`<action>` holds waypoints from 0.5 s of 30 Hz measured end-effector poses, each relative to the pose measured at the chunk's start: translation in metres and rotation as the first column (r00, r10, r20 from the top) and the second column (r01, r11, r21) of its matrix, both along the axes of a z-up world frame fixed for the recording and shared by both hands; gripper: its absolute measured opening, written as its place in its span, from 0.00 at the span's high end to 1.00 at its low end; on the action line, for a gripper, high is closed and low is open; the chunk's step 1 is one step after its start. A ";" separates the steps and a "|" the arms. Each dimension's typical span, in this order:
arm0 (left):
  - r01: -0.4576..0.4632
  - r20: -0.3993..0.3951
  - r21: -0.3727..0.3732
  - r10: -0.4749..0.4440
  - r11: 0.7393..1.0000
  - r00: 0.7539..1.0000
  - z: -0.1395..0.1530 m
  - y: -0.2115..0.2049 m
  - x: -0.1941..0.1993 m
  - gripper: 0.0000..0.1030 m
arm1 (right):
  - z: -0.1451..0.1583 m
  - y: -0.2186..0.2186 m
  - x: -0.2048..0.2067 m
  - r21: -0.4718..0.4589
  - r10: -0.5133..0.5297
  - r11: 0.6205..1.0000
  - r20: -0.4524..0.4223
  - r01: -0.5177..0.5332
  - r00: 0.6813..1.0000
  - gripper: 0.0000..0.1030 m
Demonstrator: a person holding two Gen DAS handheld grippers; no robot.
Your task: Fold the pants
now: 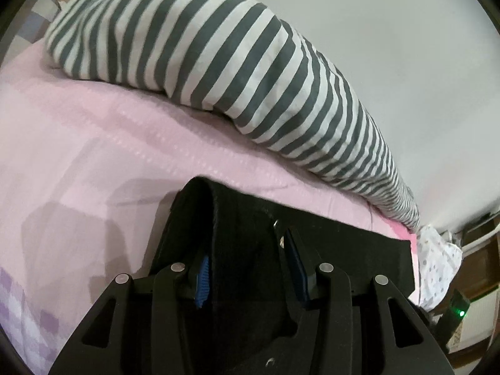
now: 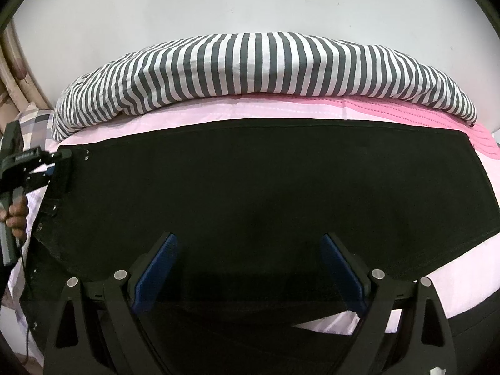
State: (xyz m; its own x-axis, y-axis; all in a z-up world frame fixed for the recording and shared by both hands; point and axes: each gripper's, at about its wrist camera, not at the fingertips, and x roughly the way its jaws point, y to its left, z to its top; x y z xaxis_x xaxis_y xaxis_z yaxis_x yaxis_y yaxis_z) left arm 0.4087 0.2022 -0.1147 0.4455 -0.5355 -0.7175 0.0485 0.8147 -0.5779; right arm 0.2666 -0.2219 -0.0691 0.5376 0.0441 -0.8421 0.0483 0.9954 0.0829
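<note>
Black pants (image 2: 256, 187) lie spread across a pink bedsheet (image 2: 281, 111), folded lengthwise. In the left wrist view the pants (image 1: 250, 250) bunch up between the blue pads. My left gripper (image 1: 247, 268) is shut on the waistband corner of the pants; it also shows at the left edge of the right wrist view (image 2: 50, 168), pinching the corner. My right gripper (image 2: 250, 265) is open, its blue pads (image 2: 156, 272) wide apart just above the near edge of the pants, holding nothing.
A long grey-and-white striped pillow (image 2: 265, 65) lies along the white wall behind the pants; it also shows in the left wrist view (image 1: 218, 62). A checked cloth (image 2: 37, 122) lies at the left. A dotted white cloth (image 1: 437, 259) hangs at the bed's far end.
</note>
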 end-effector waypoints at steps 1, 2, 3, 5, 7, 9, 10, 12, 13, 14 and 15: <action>0.003 0.004 -0.003 -0.003 1.000 1.000 0.000 -0.001 0.002 0.58 | 0.000 0.000 0.001 -0.001 0.001 1.000 0.000 -0.001 1.000 0.11; 0.008 0.006 0.000 -0.008 1.000 1.000 0.001 -0.003 0.004 0.58 | -0.001 -0.001 0.002 -0.001 0.004 1.000 -0.002 -0.004 1.000 0.11; 0.012 0.004 0.003 -0.012 1.000 1.000 0.001 -0.003 0.006 0.61 | -0.001 -0.002 0.003 -0.001 0.007 1.000 -0.002 -0.007 1.000 0.11; 0.006 0.014 0.002 -0.006 1.000 1.000 0.004 -0.002 0.008 0.87 | 0.000 -0.004 0.006 -0.012 0.024 1.000 -0.002 -0.025 1.000 0.11; 0.000 -0.008 0.015 0.000 1.000 1.000 0.005 -0.003 0.012 0.93 | 0.003 -0.009 0.010 -0.016 0.046 0.999 0.003 -0.046 0.999 0.11; -0.006 0.000 0.017 0.006 1.000 1.000 0.010 -0.003 0.009 0.93 | 0.007 -0.013 0.015 -0.019 0.084 0.996 0.005 -0.083 0.996 0.11; -0.004 0.020 0.032 0.003 0.999 1.000 0.016 -0.005 0.006 0.93 | 0.009 -0.016 0.019 -0.025 0.113 0.993 0.001 -0.113 0.994 0.11; 0.014 0.071 0.053 -0.018 0.999 0.997 0.031 -0.009 -0.003 0.93 | 0.013 -0.018 0.028 -0.028 0.196 0.980 -0.013 -0.196 0.981 0.11; 0.026 0.108 0.048 -0.031 0.999 0.994 0.041 -0.010 -0.011 0.93 | 0.015 -0.020 0.033 -0.027 0.246 0.969 -0.022 -0.247 0.969 0.11; 0.038 0.144 0.039 -0.043 0.999 0.989 0.050 -0.010 -0.018 0.93 | 0.018 -0.021 0.040 -0.028 0.307 0.951 -0.035 -0.308 0.951 0.11; 0.051 0.183 0.034 -0.056 0.998 0.981 0.061 -0.011 -0.026 0.93 | 0.020 -0.021 0.043 -0.025 0.341 0.939 -0.041 -0.342 0.939 0.11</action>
